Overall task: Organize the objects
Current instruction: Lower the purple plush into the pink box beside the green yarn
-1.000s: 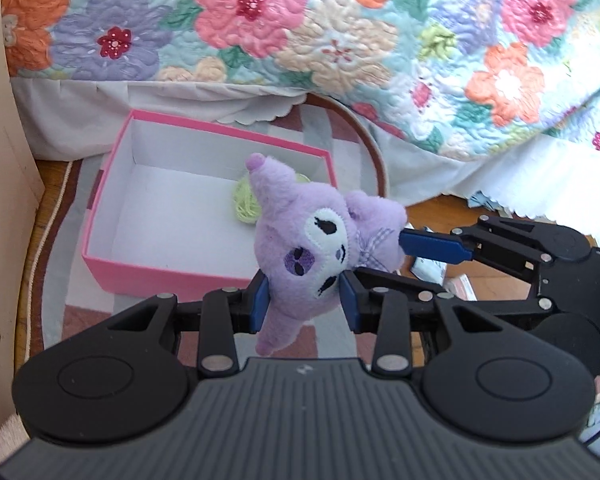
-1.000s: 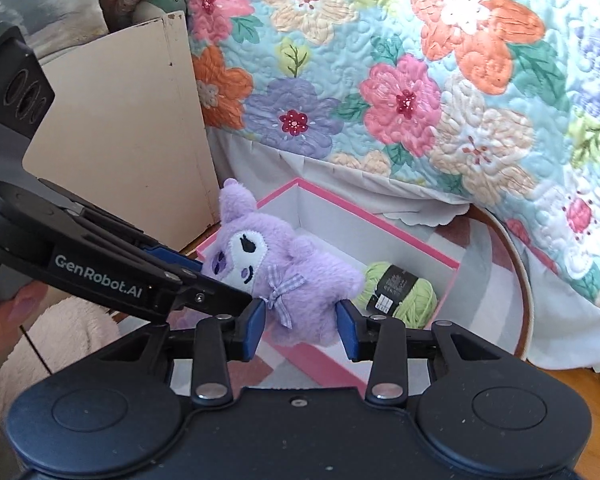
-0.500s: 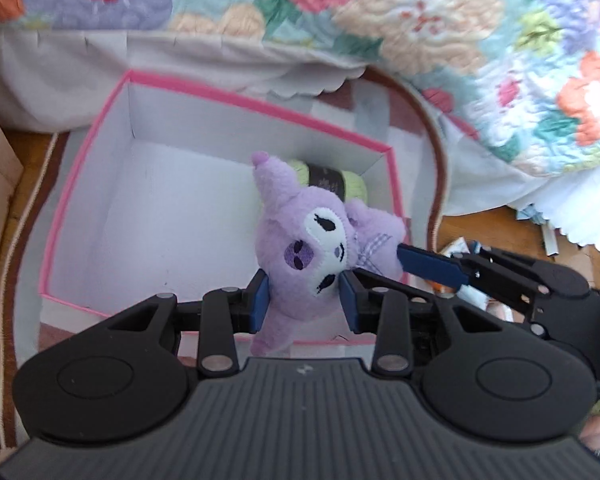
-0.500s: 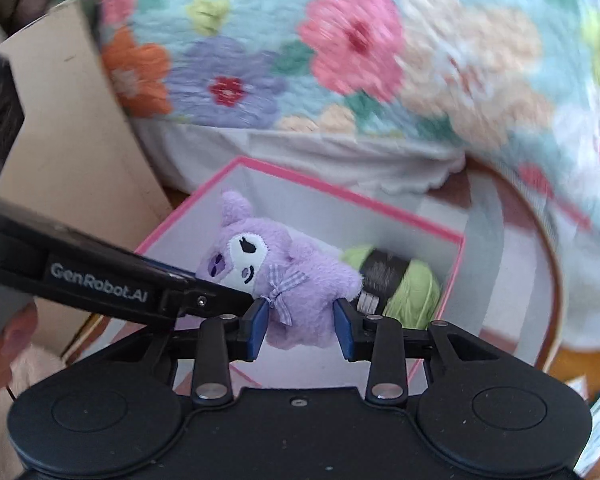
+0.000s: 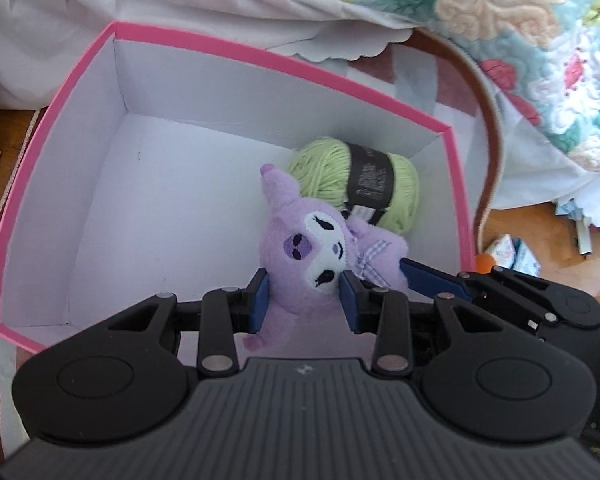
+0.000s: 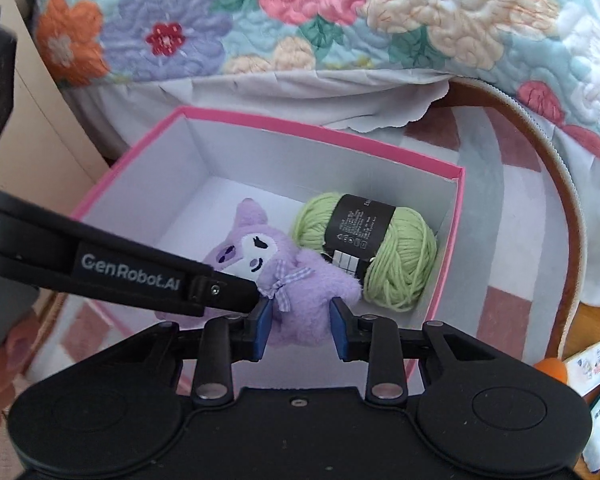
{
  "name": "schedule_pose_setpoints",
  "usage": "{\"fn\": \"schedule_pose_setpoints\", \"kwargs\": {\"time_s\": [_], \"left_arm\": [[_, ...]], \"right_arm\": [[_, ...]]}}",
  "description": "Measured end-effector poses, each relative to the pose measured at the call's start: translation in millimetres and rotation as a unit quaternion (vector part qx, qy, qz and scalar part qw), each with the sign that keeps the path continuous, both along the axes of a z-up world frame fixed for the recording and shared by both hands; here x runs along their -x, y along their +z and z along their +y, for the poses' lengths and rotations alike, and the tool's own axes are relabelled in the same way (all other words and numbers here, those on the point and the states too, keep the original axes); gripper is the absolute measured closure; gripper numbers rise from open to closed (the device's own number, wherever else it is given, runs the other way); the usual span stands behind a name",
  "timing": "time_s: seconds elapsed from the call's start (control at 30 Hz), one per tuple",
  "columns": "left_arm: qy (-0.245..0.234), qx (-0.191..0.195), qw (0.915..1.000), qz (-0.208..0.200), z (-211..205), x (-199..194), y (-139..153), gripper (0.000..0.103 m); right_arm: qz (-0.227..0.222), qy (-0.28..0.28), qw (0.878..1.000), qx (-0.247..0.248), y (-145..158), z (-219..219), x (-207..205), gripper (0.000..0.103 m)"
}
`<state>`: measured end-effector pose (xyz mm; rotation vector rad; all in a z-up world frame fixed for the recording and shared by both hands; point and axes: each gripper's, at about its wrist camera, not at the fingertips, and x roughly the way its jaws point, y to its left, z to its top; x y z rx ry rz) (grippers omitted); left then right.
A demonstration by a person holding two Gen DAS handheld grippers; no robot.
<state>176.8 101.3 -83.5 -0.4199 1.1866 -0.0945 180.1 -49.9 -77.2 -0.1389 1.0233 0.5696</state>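
Purple plush toy (image 5: pixel 320 256) sits low in the centre of both views, held inside the pink-rimmed white box (image 5: pixel 260 60) by two tools at once. In the left wrist view the left hand-held gripper (image 5: pixel 304 300) pinches the toy's head from both sides, the blue pads (image 5: pixel 259 300) pressed into the fur beside the white face patch. From the right edge of that frame the right hand-held gripper (image 5: pixel 410 270) reaches in, one blue finger lying against the toy's body near its checked bow.

In the right wrist view the right hand-held gripper (image 6: pixel 298 330) has the toy's (image 6: pixel 300 284) body between its blue pads, which dent the plush; its jaws are closing on it. The left hand-held gripper (image 6: pixel 248 288) crosses the frame from the left as a long black arm with white lettering, ending at the toy's head.

A ball of light green yarn (image 5: pixel 356 184) with a black paper band lies in the box's right corner, touching the toy's far side. The box (image 6: pixel 340 136) stands on a striped rug (image 6: pixel 520 184) with a brown border. A flowered quilt (image 6: pixel 300 12) hangs across the top of both frames. At the left edge of the right wrist view, part of a person's hand (image 6: pixel 0 364) shows.
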Motion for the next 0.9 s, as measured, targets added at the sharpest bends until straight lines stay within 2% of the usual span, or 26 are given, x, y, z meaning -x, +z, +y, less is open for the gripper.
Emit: {"fn": "schedule_pose_setpoints", "kwargs": {"time_s": [0.07,0.2,0.33,0.5,0.53,0.57,0.63,0.7,0.8,0.9], "left_arm": [[-0.004,-0.002,1.0000,0.001,0.7,-1.4,-5.3,0.067],[-0.007,0.023,0.9995,0.019,6.9,-5.4,-19.8,0.067],[-0.012,0.017,0.9995,0.023,6.3,-8.1,-24.8,0.067],[-0.011,0.031,0.9992,0.024,6.3,-13.4,-35.9,0.066],[-0.012,0.031,0.9991,0.025,5.4,-15.2,-38.5,0.066],[-0.013,0.039,0.9988,0.027,4.5,-17.1,-42.4,0.067],[-0.012,0.063,0.9972,0.038,3.3,-19.7,-51.6,0.069],[-0.010,0.065,0.9971,0.038,1.9,-20.0,-55.4,0.069],[-0.012,0.050,0.9983,0.027,2.1,-19.7,-50.4,0.069],[-0.011,0.035,0.9992,0.015,3.3,-19.2,-46.0,0.071]], "right_arm": [[0.004,-0.001,1.000,0.003,-5.8,1.4,-1.4,0.071],[-0.014,0.017,0.999,0.040,-11.3,10.7,2.9,0.072],[-0.019,0.031,0.997,0.063,-16.7,17.4,5.5,0.072],[-0.036,0.039,0.994,0.099,-21.6,24.6,8.0,0.075],[-0.036,0.038,0.993,0.105,-22.5,25.6,7.2,0.077],[-0.033,0.037,0.993,0.111,-23.9,27.1,6.0,0.086],[-0.008,0.028,0.994,0.104,-27.7,26.3,-0.6,0.090],[-0.005,0.026,0.994,0.103,-28.8,25.7,-2.6,0.093],[-0.005,0.028,0.995,0.096,-27.4,23.0,-0.9,0.094],[0.005,0.015,0.998,0.066,-17.9,14.1,0.3,0.094]]}}
